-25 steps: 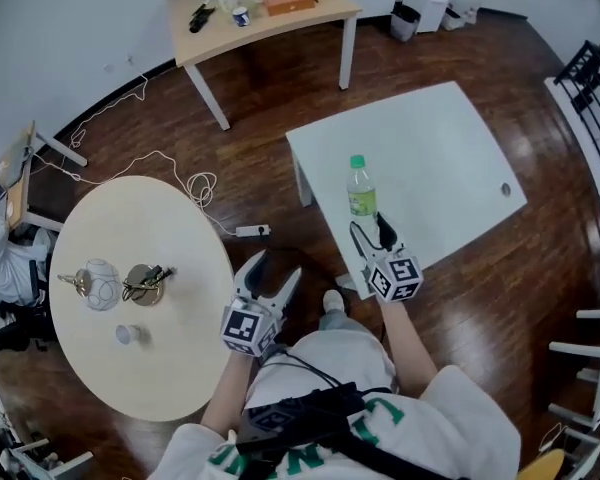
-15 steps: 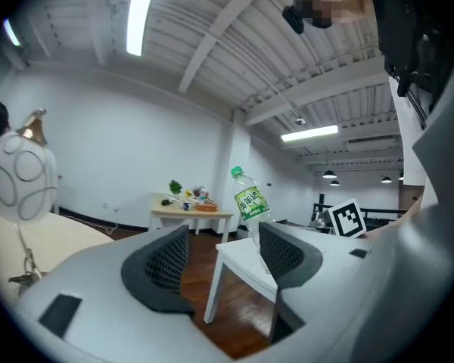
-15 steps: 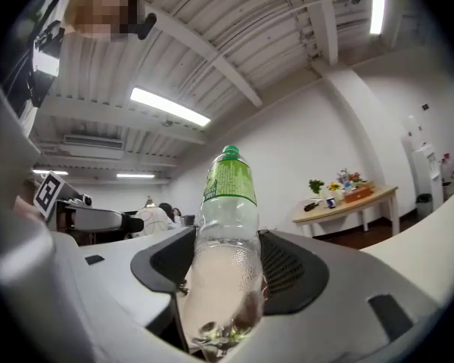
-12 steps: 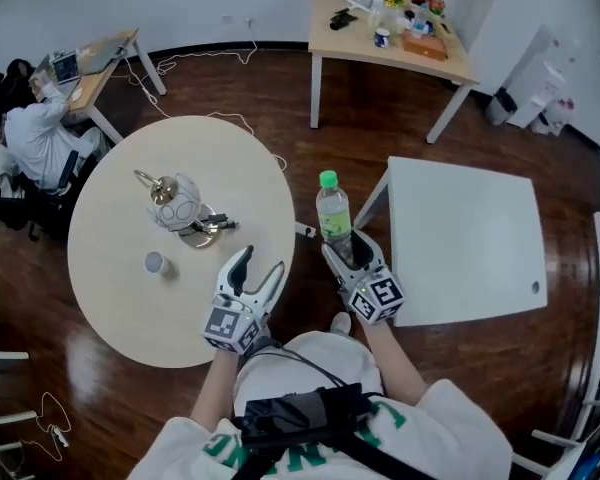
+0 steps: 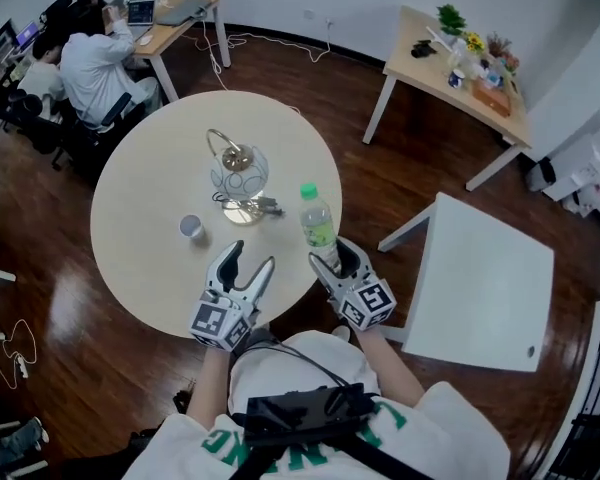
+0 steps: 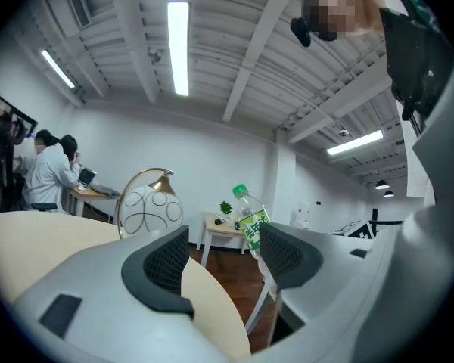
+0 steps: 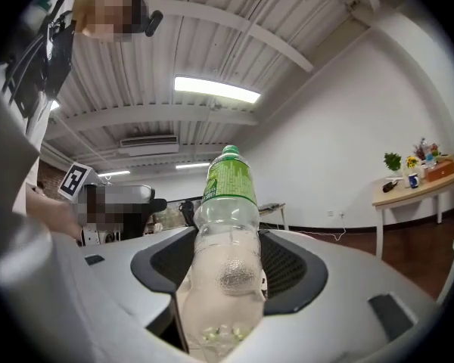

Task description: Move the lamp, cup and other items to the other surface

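Where the head view looks down, a clear plastic bottle (image 5: 317, 224) with a green cap and green label is seen upright in the right gripper (image 5: 336, 258), at the right edge of the round beige table (image 5: 140, 198); whether its base touches the top cannot be told. The left gripper (image 5: 248, 260) is held just beside it, over the table's near edge, its jaws spread and empty. A globe lamp (image 5: 238, 176) with a brass arc and a small cup (image 5: 191, 228) are set on the same table, and a white square table (image 5: 490, 288) stands well apart to the right.

In the left gripper view, nothing is caught between the parted jaws; the lamp and the bottle are seen beyond them.

In the right gripper view, the bottle's ribbed, nearly empty body is clamped between both dark pads.
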